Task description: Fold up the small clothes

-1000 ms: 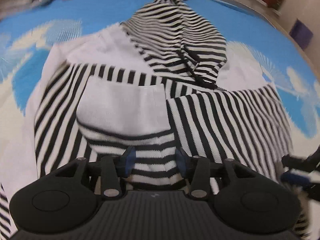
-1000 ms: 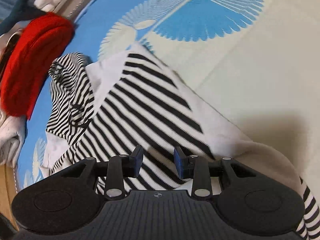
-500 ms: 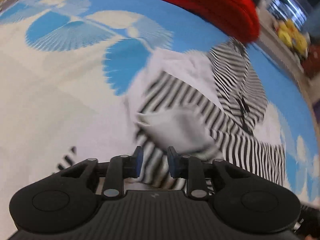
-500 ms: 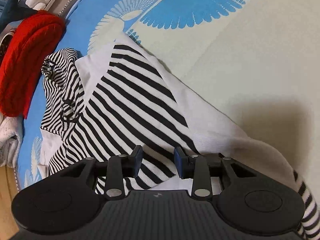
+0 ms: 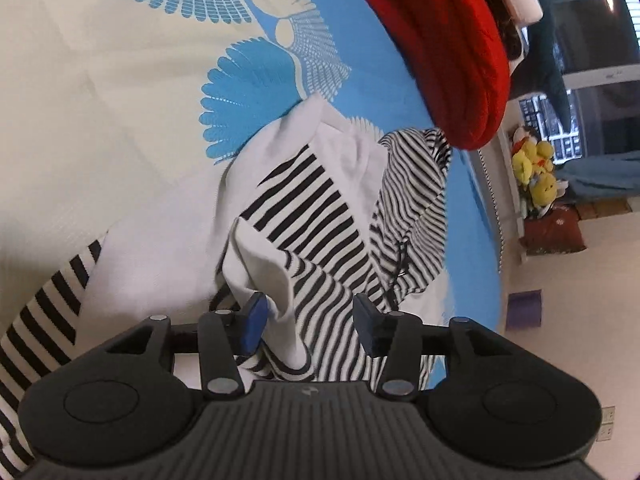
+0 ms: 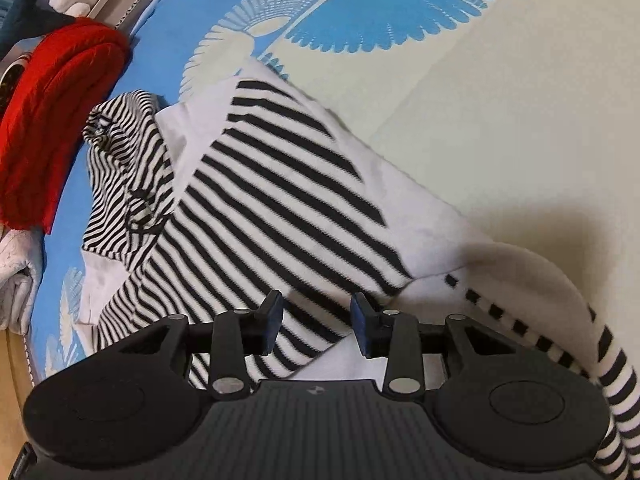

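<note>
A small black-and-white striped hooded top [image 5: 320, 216] lies on a blue and cream bird-print cloth [image 5: 120, 80]. It also shows in the right wrist view [image 6: 288, 200], with its hood [image 6: 124, 168] at the left. My left gripper [image 5: 308, 320] is open just above the top's lower part; a raised white fold [image 5: 276, 280] stands between its fingers, not pinched. My right gripper [image 6: 316, 320] is open over the striped hem. A striped sleeve [image 6: 560, 320] curves round its right side.
A folded red knit garment [image 5: 452, 40] lies beyond the hood, also in the right wrist view [image 6: 52, 120]. A folded white garment [image 6: 16, 272] sits at the left edge. The cloth's edge [image 5: 488, 184], yellow plush toys [image 5: 536, 172] and floor are at the right.
My left gripper has swung left, tilted and opened wider, and a white fold of the top has risen between its fingers. My right gripper has stayed over the hem with little change.
</note>
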{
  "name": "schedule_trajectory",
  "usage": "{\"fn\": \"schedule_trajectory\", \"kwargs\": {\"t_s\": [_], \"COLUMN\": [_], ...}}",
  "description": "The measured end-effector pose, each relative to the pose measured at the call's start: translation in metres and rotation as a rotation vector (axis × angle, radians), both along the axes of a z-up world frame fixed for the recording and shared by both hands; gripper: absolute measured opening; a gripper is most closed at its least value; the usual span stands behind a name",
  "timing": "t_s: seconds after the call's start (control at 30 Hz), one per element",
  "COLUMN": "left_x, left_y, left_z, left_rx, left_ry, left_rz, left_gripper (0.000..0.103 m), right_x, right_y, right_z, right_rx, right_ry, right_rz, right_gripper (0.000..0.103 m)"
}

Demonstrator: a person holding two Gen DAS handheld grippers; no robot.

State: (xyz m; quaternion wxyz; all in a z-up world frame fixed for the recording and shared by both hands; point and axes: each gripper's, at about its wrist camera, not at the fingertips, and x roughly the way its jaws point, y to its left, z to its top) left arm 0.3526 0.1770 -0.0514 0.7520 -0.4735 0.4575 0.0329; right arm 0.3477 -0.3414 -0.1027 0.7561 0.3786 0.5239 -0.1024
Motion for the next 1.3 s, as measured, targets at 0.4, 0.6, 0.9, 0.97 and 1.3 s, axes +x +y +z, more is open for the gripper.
{"fn": "schedule_trajectory", "kwargs": {"t_s": [0.4, 0.6, 0.9, 0.97, 1.3], "left_x": [0.015, -0.010, 0.016, 0.016, 0.030], "left_y": [-0.037, -0.061, -0.030, -0.038, -0.060], "left_z": [0.013, 0.085, 0.010, 0.024, -0.013], "left_rx": [0.354, 0.545, 0.582, 0.628, 0.573], "left_ry": [0.000, -0.516, 0.059, -0.033, 0.136], "left_rz": [-0.168, -0.190, -0.126, -0.162, -0.268], "left_gripper": [0.006, 0.006, 0.013, 0.013, 0.016], "right_x": [0.000, -0.002, -0.007, -0.008, 0.001], "right_y": [0.002, 0.000, -0.011, -0.009, -0.006], "right_z": [0.005, 0.004, -0.003, 0.002, -0.015], "right_rx": [-0.006, -0.022, -0.070, -0.095, -0.023], "right_ry": [-0.011, -0.006, 0.044, 0.040, 0.065], "right_rz": [0.010, 0.000, -0.061, -0.060, -0.012], "right_gripper": [0.039, 0.039, 0.039, 0.041, 0.039]}}
